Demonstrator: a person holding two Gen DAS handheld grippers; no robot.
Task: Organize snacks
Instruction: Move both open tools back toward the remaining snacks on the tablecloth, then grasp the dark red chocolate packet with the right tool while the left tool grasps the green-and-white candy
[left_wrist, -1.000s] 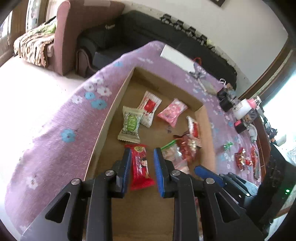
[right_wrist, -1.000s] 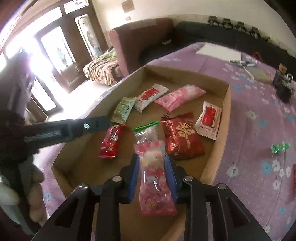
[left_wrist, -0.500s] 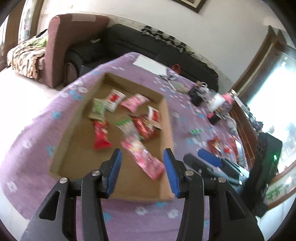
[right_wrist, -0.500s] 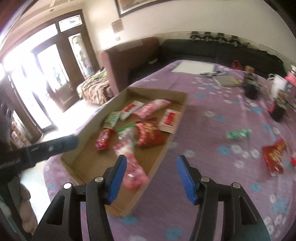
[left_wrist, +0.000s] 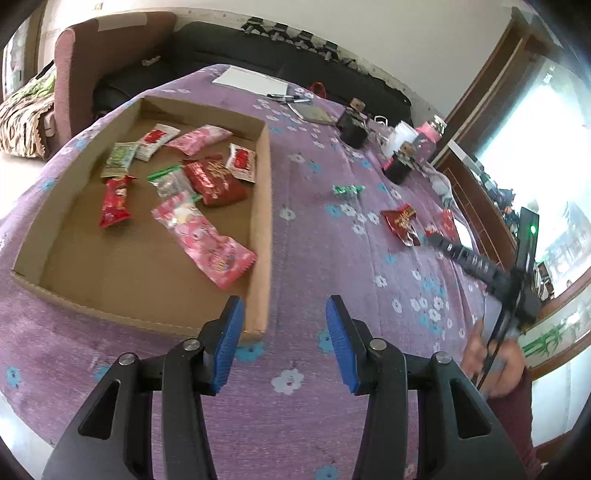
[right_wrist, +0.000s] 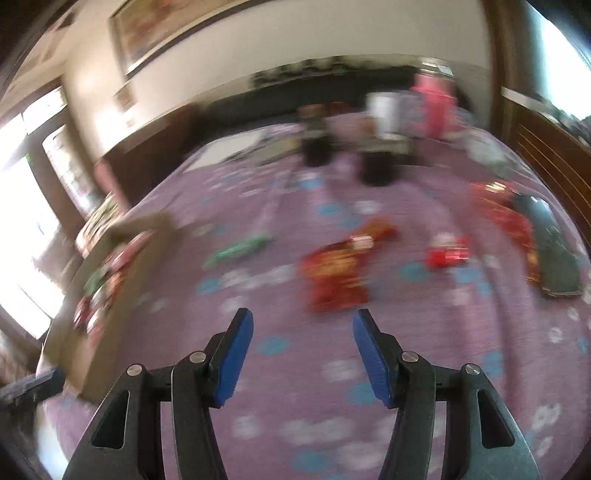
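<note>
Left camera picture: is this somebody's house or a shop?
Most likely a living room at home: a black sofa and a maroon armchair stand behind a table under a purple flowered cloth, where a cardboard tray holds snacks.

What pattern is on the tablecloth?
The tablecloth is purple with small white and blue flowers, sharpest in the left wrist view.

Shallow cardboard tray (left_wrist: 263, 206) on the purple floral tabletop (left_wrist: 332, 277) holds the sorted snacks lying flat: long pink packet (left_wrist: 207, 240) nearest the front, red packet (left_wrist: 115, 201) at left, dark red foil pack (left_wrist: 214, 181) mid-tray, clear green-topped bag (left_wrist: 168, 181), green packet (left_wrist: 120, 159), two white-red sachets (left_wrist: 157, 141) (left_wrist: 242, 161), pink pack (left_wrist: 199, 138) at back. Loose on the cloth right of the tray: small green candy (left_wrist: 347, 190), red foil pack (left_wrist: 400, 221), another red piece (left_wrist: 448, 225) beyond it, partly hidden.
</note>
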